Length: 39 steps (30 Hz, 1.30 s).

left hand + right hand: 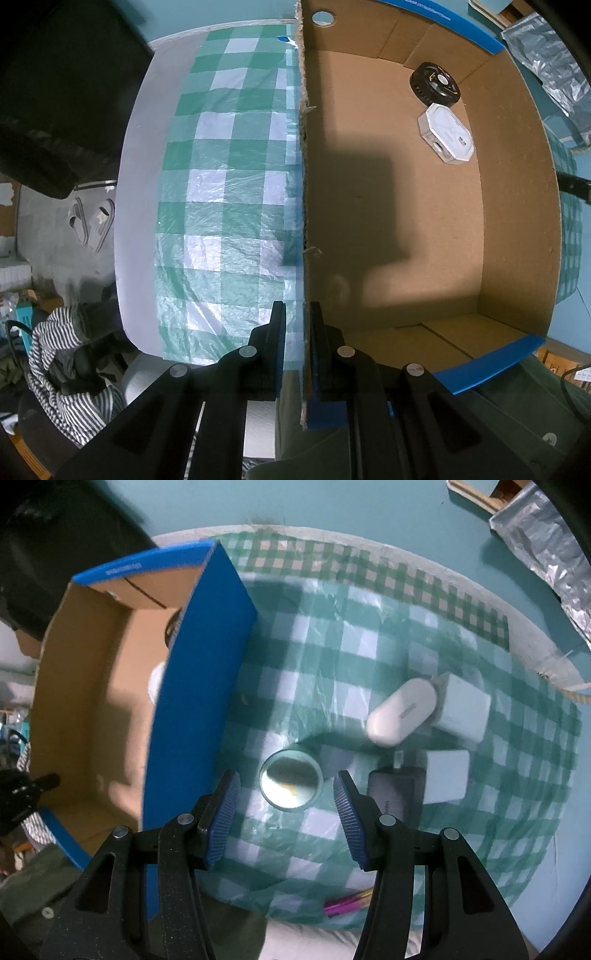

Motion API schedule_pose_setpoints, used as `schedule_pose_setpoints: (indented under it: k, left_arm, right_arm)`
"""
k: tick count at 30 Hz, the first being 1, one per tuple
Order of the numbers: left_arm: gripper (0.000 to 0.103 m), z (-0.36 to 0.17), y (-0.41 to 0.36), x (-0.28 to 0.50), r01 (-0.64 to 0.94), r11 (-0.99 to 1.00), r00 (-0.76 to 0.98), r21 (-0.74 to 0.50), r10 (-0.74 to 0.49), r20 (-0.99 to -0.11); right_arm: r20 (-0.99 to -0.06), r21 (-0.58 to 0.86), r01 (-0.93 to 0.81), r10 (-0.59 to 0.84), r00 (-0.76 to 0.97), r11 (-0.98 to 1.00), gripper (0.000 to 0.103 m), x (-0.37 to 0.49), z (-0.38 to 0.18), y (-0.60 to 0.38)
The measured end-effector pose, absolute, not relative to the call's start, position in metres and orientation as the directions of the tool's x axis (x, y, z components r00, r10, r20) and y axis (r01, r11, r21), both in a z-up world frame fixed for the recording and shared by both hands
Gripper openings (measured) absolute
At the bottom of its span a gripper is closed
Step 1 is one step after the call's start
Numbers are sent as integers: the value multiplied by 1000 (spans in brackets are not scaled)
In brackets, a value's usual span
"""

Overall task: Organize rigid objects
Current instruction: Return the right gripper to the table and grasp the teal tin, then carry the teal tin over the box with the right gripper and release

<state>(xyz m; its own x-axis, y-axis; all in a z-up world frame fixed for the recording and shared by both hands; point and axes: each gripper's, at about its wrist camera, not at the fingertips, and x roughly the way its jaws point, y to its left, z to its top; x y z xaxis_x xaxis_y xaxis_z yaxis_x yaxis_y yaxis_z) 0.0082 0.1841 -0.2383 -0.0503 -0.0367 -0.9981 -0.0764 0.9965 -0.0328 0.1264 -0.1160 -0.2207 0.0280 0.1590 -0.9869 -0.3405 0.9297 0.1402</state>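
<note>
A round tin (290, 780) with a shiny top sits on the green and white checked cloth (369, 657). It lies right under the right gripper (286, 814), in the gap between the two blue pads. The pads are spread apart and do not touch the tin. They hold nothing.

Past the right finger lie more things on the cloth. A grey block (397, 794) is the closest. Just beside it is a white cube (447, 777). Farther out is a white rounded case (402, 710), and it touches another white block (463, 709). Some pink pens (345, 904) lie low by the right finger, at the edge of the cloth.

To the left of the right gripper stands a big cardboard box (199, 686) with blue outer sides. It is open at the top.

The left gripper (297, 347) is pressed together on one wall of the cardboard box. The torn top edge of the wall (303, 184) runs straight up between its pads. One finger is inside the box and one is outside, over the cloth.

Inside the box, far from the left gripper, lie a black round wheel (436, 85) and a white flat pack (446, 133). They sit close together near the far corner. A big shadow falls on the box floor.

Off the table, to the left, are grey slippers (92, 223) on the floor and a striped cloth (55, 369).
</note>
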Motion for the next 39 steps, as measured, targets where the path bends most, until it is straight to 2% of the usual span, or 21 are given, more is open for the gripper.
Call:
schedule_pose_setpoints:
  k: [16, 26, 39]
  left_arm:
    - [11, -239, 187, 10, -79, 996, -55, -34, -39, -998]
    - [11, -240, 186, 12, -77, 997, -61, -33, -38, -997]
    - [11, -239, 183, 13, -65, 997, -61, -30, -34, -998]
  right_arm:
    - [-989, 124, -323, 145, 40, 938, 53, 125, -267, -115]
    - [-988, 115, -347, 144, 61, 931, 44, 126, -265, -112]
    - [-987, 105, -361, 141, 74, 927, 44, 127, -238, -113]
